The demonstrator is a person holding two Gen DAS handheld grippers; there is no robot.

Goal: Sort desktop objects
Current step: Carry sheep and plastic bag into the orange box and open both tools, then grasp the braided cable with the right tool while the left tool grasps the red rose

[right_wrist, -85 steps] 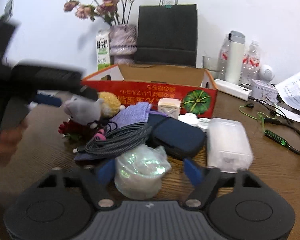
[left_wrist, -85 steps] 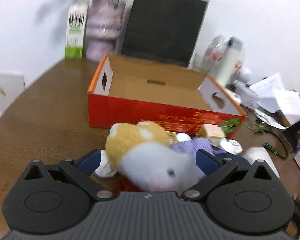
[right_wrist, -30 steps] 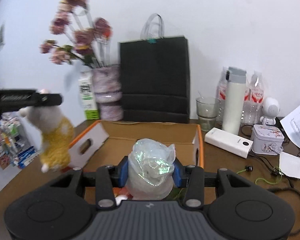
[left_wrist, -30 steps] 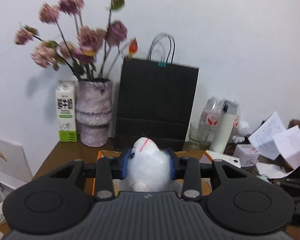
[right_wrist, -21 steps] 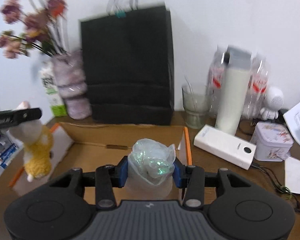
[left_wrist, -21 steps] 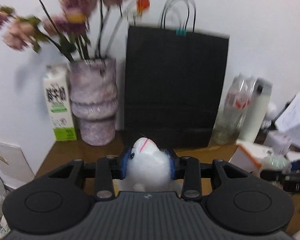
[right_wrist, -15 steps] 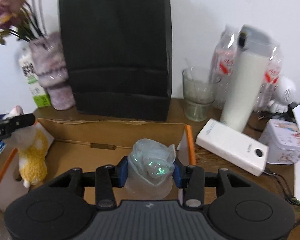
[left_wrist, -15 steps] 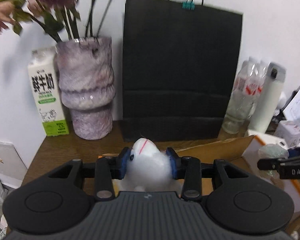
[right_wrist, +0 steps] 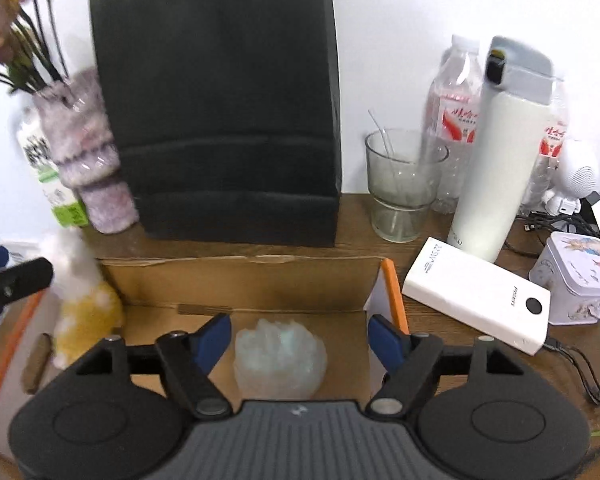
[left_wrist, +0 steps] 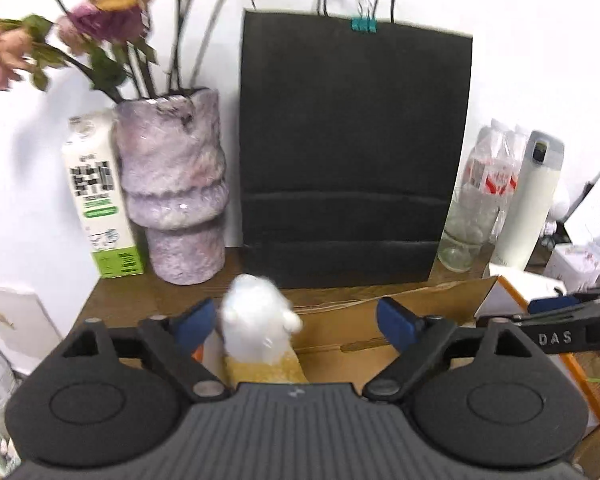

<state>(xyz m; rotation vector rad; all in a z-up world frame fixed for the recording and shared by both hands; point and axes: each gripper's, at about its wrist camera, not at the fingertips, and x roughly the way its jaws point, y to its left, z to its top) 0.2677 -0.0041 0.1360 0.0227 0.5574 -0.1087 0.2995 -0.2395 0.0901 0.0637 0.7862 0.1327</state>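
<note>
My left gripper [left_wrist: 294,318] is open over the left end of the open cardboard box [left_wrist: 428,308]. The white and yellow plush toy [left_wrist: 258,336] is loose between its fingers, blurred, dropping into the box. The plush toy also shows in the right wrist view [right_wrist: 82,304] at the box's left wall. My right gripper [right_wrist: 300,336] is open over the right end of the box [right_wrist: 244,280]. The clear crumpled plastic bag [right_wrist: 280,360] is free below its fingers, inside the box.
Behind the box stand a black paper bag [right_wrist: 220,112], a purple vase with flowers [left_wrist: 172,192] and a milk carton [left_wrist: 100,200]. To the right are a glass [right_wrist: 400,184], water bottles, a white thermos [right_wrist: 500,152], a white power bank [right_wrist: 476,292] and a small tin [right_wrist: 580,276].
Both grippers carried their objects over the box, lowered, and opened. The plush toy and the plastic bag have been let go and drop into the box.
</note>
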